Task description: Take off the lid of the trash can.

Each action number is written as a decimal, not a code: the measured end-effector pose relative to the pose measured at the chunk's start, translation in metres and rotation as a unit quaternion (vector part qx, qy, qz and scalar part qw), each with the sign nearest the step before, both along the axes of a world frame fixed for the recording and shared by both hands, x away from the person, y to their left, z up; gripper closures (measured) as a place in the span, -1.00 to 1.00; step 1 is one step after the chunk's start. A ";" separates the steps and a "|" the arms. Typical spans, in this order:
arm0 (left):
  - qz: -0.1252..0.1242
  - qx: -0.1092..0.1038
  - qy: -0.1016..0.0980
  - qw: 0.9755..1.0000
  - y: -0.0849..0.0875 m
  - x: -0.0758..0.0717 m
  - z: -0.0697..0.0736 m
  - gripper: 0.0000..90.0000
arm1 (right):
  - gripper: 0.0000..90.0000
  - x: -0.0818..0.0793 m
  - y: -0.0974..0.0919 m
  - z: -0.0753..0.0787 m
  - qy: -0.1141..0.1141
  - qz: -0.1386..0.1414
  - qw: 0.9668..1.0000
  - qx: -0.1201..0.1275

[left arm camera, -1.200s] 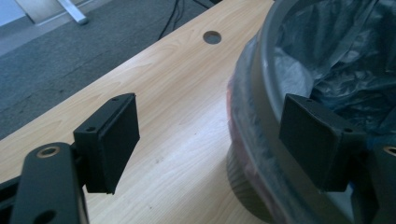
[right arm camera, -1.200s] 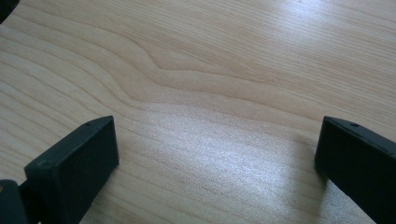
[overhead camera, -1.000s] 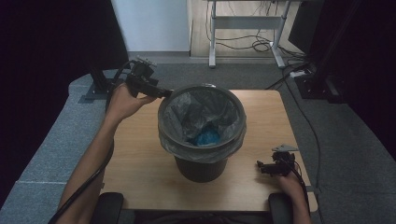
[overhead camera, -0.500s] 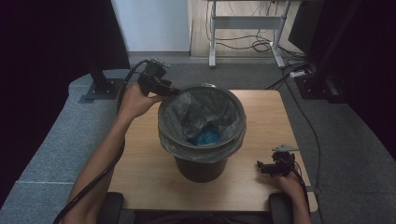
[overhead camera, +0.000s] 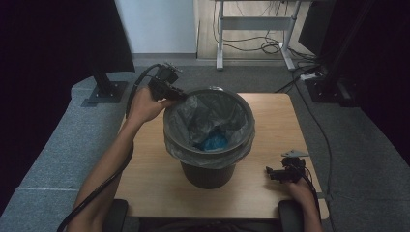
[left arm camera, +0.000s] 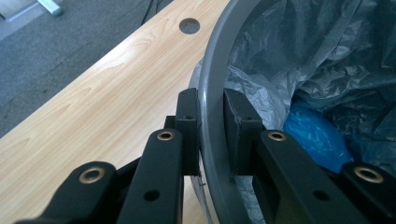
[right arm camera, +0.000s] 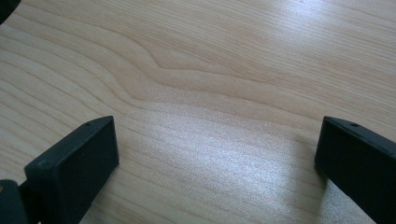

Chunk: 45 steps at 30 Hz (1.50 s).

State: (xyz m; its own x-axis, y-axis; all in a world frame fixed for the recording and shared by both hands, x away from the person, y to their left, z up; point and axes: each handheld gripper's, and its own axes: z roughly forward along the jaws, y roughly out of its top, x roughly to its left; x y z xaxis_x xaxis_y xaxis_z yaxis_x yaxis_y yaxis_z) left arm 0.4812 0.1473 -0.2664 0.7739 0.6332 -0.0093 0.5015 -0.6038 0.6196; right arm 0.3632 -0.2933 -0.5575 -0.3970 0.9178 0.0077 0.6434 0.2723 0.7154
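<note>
blue thing [overhead camera: 213, 142] half buried in liner [overhead camera: 193, 116]

A wooden table [overhead camera: 154, 193] stands on grey carpet [overhead camera: 53, 145], cables [overhead camera: 266, 46] behind.

The bin [overhead camera: 208, 174] is coloured dark brown-black, with a grey rim [left arm camera: 210, 116]. The liner bag [overhead camera: 193, 145] is rendered in translucent grey. A bright blue item [overhead camera: 212, 142] is seen inside. The counter [overhead camera: 159, 188] is finished in pale wood grain. Both claws [left arm camera: 211, 116] [right arm camera: 215, 158] are coloured black, with brass-coloured rivets on the left one.
</note>
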 end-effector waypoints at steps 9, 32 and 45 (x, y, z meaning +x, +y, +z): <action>0.014 -0.027 0.021 0.999 0.012 0.003 0.011 0.74 | -1.00 0.000 0.000 0.000 0.000 0.000 1.000 0.000; 0.045 -0.059 0.036 0.997 0.061 0.001 0.010 0.74 | -1.00 0.000 0.000 0.000 0.000 0.000 1.000 0.000; 0.069 -0.068 0.036 0.995 0.094 -0.005 0.009 0.74 | -1.00 0.000 0.000 0.000 0.000 0.000 1.000 0.000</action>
